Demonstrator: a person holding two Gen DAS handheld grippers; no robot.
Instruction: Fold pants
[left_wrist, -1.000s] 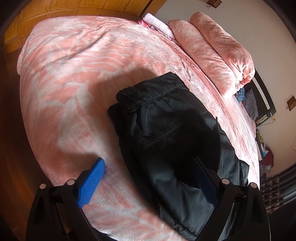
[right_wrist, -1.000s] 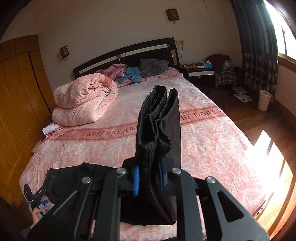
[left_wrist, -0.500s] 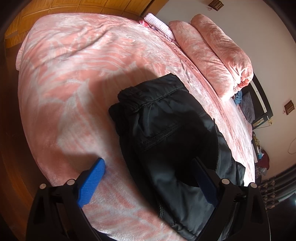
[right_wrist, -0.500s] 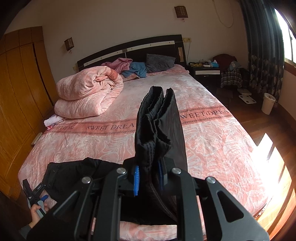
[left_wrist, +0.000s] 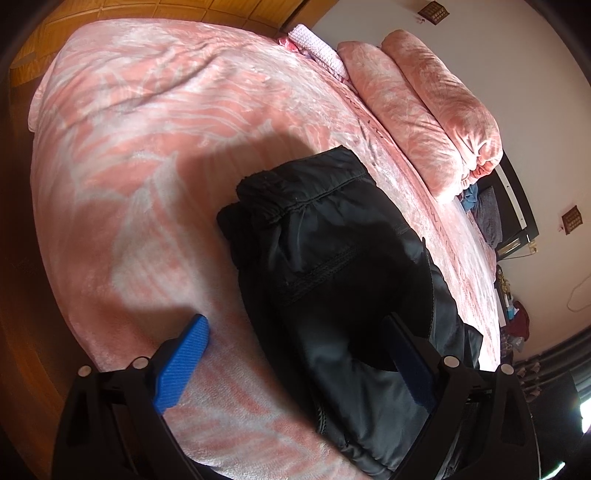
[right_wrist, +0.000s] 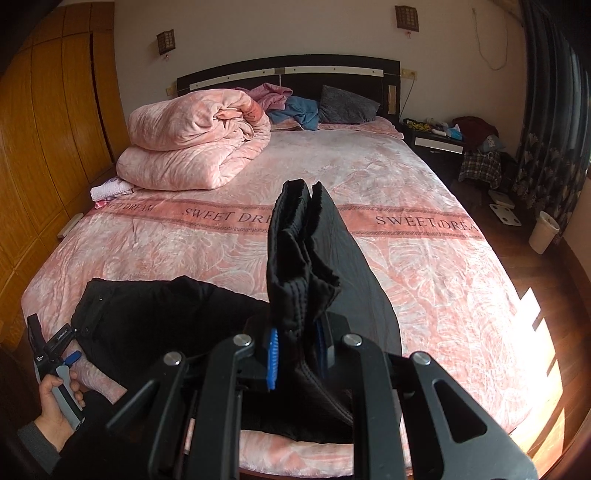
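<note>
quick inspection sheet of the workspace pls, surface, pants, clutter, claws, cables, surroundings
surface: pink bedspread on the bed, printed band across it.
job's things: black pants lying near the foot edge; one bunched end lifted off the bed.
clutter: folded pink quilt, grey pillow, blue and pink clothes by the headboard.
grippers: left claw open, hovering over the pants; right claw shut on the lifted end.
cables: white cord hanging on the wall.
surroundings: wooden wardrobe, nightstand, dark curtain, white bin.

the pants (left_wrist: 332, 266) are black cloth with a faint sheen (stitched seams show); the bedspread (right_wrist: 424, 258) looks plush velvety fabric; the wardrobe (right_wrist: 48, 122) is glossy wood.
</note>
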